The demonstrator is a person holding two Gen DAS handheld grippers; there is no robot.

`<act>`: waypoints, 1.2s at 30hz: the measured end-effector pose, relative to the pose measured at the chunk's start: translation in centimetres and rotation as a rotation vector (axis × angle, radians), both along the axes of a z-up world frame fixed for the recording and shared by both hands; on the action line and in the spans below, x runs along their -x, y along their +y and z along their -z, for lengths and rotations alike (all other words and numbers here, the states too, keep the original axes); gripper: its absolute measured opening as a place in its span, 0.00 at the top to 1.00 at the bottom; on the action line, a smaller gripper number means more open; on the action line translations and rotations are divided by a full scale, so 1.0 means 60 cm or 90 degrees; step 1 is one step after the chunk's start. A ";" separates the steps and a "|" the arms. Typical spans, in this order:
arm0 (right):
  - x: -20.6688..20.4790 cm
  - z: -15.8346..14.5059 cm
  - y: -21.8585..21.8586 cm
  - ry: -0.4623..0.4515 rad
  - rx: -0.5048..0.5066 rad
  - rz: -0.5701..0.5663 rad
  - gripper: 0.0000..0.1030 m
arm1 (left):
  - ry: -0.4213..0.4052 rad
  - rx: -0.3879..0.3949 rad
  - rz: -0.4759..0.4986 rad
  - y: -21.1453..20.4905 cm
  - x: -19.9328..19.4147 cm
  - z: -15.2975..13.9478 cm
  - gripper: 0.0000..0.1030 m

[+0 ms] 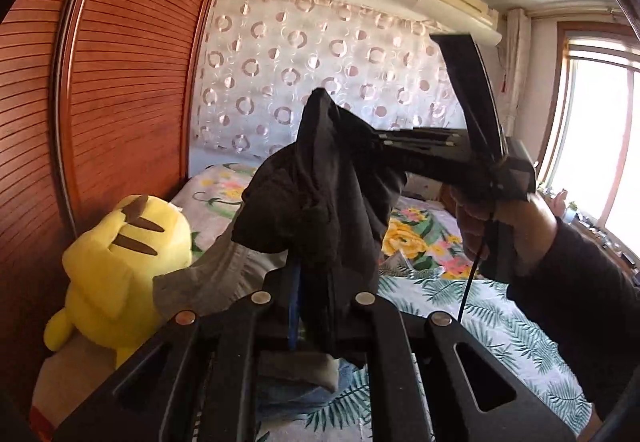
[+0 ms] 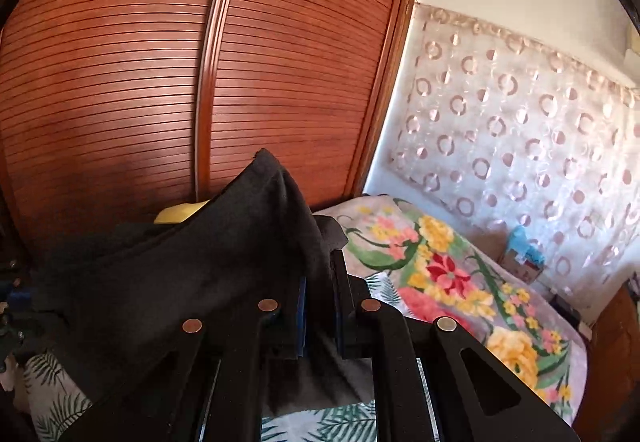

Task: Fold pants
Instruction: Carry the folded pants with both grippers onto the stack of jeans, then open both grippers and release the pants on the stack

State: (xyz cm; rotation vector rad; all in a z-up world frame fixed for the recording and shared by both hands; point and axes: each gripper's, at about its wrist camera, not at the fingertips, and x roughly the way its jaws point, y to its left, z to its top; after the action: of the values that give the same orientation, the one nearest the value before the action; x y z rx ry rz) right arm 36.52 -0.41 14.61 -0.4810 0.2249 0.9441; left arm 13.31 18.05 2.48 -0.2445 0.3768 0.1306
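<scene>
The dark pants hang bunched in the air above the bed, stretched between both grippers. My left gripper is shut on a fold of the cloth, which drapes over its fingers and hides the tips. In the left wrist view my right gripper comes in from the right, held by a person's hand, and bites the upper part of the bunch. In the right wrist view the pants slope down to the left from my right gripper, whose jaws pinch the fabric edge.
A bed with a floral blanket and leaf-print sheet lies below. A yellow plush toy, a grey garment and blue jeans lie at its left. A slatted wooden wardrobe stands close behind.
</scene>
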 end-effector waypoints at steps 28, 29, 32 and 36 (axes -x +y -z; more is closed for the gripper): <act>0.044 0.092 -0.005 0.107 -0.044 0.097 0.59 | 0.113 -0.050 -0.024 0.009 0.005 0.068 0.22; 0.055 0.094 -0.018 0.111 -0.052 0.099 0.59 | 0.115 -0.055 -0.018 0.002 0.008 0.066 0.22; 0.093 0.103 -0.055 0.121 -0.076 0.109 0.59 | 0.121 -0.068 0.013 -0.021 0.017 0.063 0.21; 0.147 0.121 -0.105 0.130 -0.087 0.125 0.55 | 0.124 -0.080 0.051 -0.057 0.030 0.063 0.18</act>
State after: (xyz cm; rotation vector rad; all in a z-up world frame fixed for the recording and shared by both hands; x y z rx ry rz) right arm 27.71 -6.69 7.37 -0.2312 0.3828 0.8103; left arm 11.50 14.62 -1.29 -0.0929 0.5685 0.0985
